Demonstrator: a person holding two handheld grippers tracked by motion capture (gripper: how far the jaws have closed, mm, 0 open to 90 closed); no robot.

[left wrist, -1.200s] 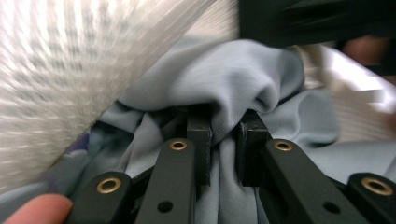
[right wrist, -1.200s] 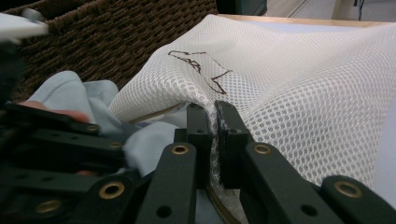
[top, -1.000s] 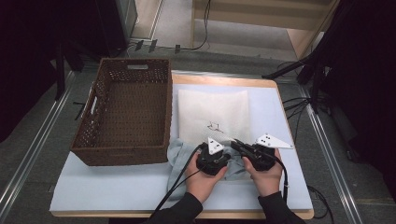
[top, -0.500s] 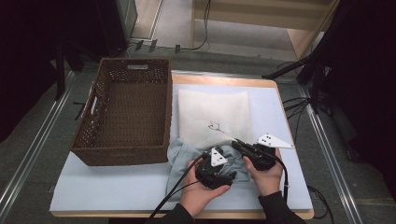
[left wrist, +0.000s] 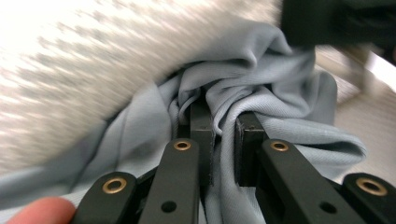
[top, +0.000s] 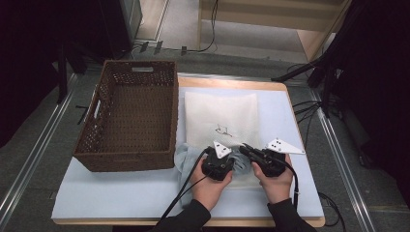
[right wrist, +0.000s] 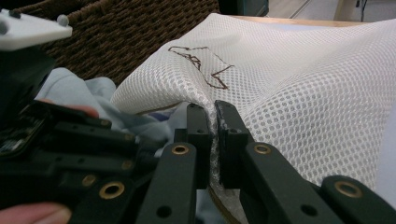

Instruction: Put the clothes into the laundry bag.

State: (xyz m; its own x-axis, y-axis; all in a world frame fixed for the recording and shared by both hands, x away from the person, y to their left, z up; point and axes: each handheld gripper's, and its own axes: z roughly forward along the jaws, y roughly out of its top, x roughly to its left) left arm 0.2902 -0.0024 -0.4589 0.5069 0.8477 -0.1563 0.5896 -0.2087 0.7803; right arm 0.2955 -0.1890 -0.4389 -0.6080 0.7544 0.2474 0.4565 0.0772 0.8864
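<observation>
While the right gripper point(right wrist: 212, 109) stands at the lower middle of its own view, its two black jaws are pressed together on the rim of the white mesh bag point(right wrist: 317, 88), with only a thin fold of netting between them. That bag spreads across the upper right of the frame, a brown doodle on it, and the wicker basket point(right wrist: 135, 32) fills the upper left behind it.

From the left gripper view, the left gripper point(left wrist: 224, 135) has just been closing its jaws, and a bunched fold of the pale blue cloth point(left wrist: 280, 98) is pinched between them at the centre of the frame.

Seen from above, both hands sit at the lower middle of the frame, the left gripper point(top: 225, 162) just beside the right gripper point(top: 249, 151). The blue cloth point(top: 186, 157) lies crumpled at the bag's point(top: 222, 113) near edge, right of the basket point(top: 128, 118), on the table point(top: 121, 193).
</observation>
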